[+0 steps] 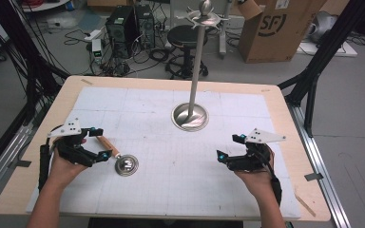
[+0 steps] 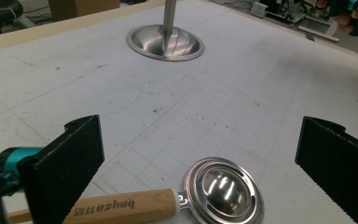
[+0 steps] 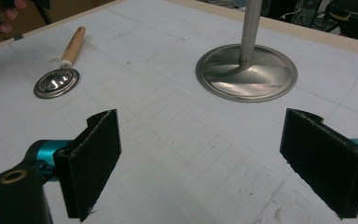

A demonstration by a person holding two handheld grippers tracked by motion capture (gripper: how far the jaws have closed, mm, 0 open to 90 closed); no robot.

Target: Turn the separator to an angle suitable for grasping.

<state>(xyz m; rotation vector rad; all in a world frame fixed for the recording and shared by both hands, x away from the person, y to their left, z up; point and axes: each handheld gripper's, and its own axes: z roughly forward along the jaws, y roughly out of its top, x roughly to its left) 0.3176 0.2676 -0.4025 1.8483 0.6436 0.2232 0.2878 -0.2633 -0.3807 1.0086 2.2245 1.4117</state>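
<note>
**What the frames cut off or obscure**

In the left gripper view, the light wooden handle with printed lettering (image 2: 121,207) runs behind the left claw's (image 2: 200,168) near jaw, so its far end is hidden, and the lettering is upside down and too blurred to read. The round shiny metal ladle bowl (image 2: 223,190) is clipped by the bottom edge.

The tall steel pole on a round dished metal base (image 2: 164,42) is cut by the top edge there, and also in the right gripper view (image 3: 246,70).

In the high view, the right claw's (image 1: 228,148) fingertips are small and dark. The person's forearms leave at the bottom edge.
</note>
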